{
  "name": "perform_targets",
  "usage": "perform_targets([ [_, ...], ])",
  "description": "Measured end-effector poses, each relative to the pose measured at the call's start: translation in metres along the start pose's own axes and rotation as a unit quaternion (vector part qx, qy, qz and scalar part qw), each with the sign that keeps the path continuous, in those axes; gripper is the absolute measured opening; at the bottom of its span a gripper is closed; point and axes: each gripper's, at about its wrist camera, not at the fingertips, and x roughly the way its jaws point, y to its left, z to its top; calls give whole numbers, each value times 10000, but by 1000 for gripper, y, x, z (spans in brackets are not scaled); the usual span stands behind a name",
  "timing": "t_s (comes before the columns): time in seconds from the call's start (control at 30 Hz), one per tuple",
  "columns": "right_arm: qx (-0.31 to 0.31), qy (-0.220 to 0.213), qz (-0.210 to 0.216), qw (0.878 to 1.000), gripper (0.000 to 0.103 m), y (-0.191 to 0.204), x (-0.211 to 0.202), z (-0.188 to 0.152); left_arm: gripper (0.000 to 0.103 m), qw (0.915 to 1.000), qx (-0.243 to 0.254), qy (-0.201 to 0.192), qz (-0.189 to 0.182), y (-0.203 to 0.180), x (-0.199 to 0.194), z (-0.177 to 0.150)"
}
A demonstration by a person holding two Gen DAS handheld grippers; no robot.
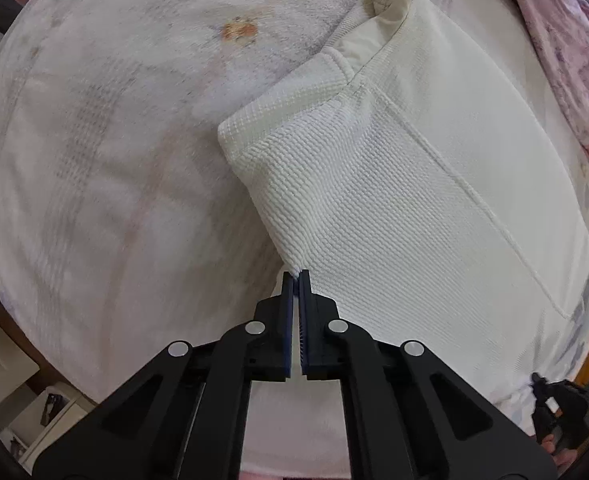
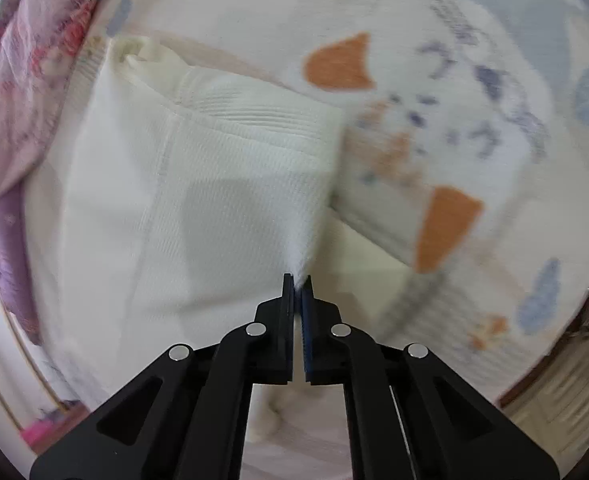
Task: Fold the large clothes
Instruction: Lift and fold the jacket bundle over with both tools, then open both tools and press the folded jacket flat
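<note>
Left wrist view: left gripper [image 1: 296, 276] at bottom centre, jaws pinched together on a corner of the garment [image 1: 394, 184]. The garment, white with a waffle weave, fills centre and right of the frame, folded over on itself, with a raised seam running diagonally toward lower right and a cream lining showing at its upper end. It lies on a pale blanket [image 1: 106, 152] that has a small orange mark near top centre. Pink floral fabric [image 1: 566, 64] at upper right.

Right wrist view, blurred: right gripper [image 2: 298, 280] at bottom centre, jaws closed on another edge of the garment [image 2: 214, 184], which spreads across centre and left. Blanket [image 2: 454, 112] with orange and blue shapes on the right. Floral fabric [image 2: 26, 92] at upper left.
</note>
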Motion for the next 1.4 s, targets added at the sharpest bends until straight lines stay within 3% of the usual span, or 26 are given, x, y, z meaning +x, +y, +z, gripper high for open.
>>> perform_targets([
  [0.07,36,11,-60,10000,0,-11,-1,-3,2,10000,80,-53,-13,4,-3,-7],
  [0.13,67,-75,-714,9974,0,-26,-1,-5,1,9998,192,-98,56,5,-2,-17],
  [0.17,137,12,-760,9970,0,-38,1,-6,2,9997,214,-63,24,7,1,-22],
  [0.27,477,281,-237,9982,1,-74,2,-13,2,9998,169,32,47,10,15,-36],
  [0.37,492,424,239,9976,7,-77,-1,-16,3,9980,114,428,455,14,35,-31],
  [0.4,485,482,544,9962,10,-71,-1,-15,3,9981,23,489,379,14,38,-27],
  [0.43,436,522,670,9954,28,-66,-1,-15,7,9984,-177,502,171,20,35,-23],
  [0.47,329,557,695,9955,55,-55,-1,-11,14,9985,-258,480,90,23,33,-21],
  [0.5,228,546,583,9965,62,-46,-2,-7,31,9985,-328,426,77,25,26,-18],
  [0.53,118,472,479,9977,63,-38,-3,-5,35,9986,-325,380,154,24,21,-16],
  [0.63,-640,-13,83,9979,63,-1,-17,-5,35,9992,111,60,369,6,1,-14],
  [0.67,-1157,-433,-94,9923,63,20,-27,-11,35,9983,391,-115,411,-5,-7,-14],
  [0.73,-2111,-1070,-515,9702,62,53,-40,-17,35,9941,911,-454,363,-33,-19,-6],
  [0.77,-2692,-1326,-808,9505,58,72,-42,-21,35,9914,1109,-591,376,-43,-22,-4],
  [0.8,-2984,-1376,-968,9395,51,80,-38,-22,35,9897,1227,-622,396,-50,-20,-1],
  [0.83,-3261,-1294,-1040,9306,35,90,-29,-20,35,9893,1273,-571,437,-56,-14,-1],
  [0.87,-3321,-1199,-1054,9296,22,85,-24,-21,35,9889,1305,-478,521,-60,-6,4],
  [0.97,-3104,-567,-1463,9376,10,60,16,-1,32,9885,1333,-2,713,-55,28,9],
  [1.03,-2812,-439,-1242,9506,10,41,28,6,30,9883,1367,88,674,-53,44,6],
  [1.17,-3039,-467,-1402,9412,11,41,27,-2,31,9808,1761,0,833,-61,47,-5],
  [1.23,-3038,-395,-1342,9424,13,51,26,-4,31,9800,1788,-14,874,-66,42,-6],
  [1.27,-3005,-355,-1222,9453,16,54,23,-2,34,9805,1771,-46,854,-67,38,-7],
  [1.3,-2975,-321,-1102,9478,21,60,22,4,43,9810,1758,-87,815,-68,33,-9],
  [1.37,-2846,-342,-853,9542,71,55,5,8,54,9804,1795,-194,792,-80,23,-18],
  [1.4,-2797,-441,-771,9560,78,55,-3,14,54,9798,1818,-232,796,-84,19,-11],
])
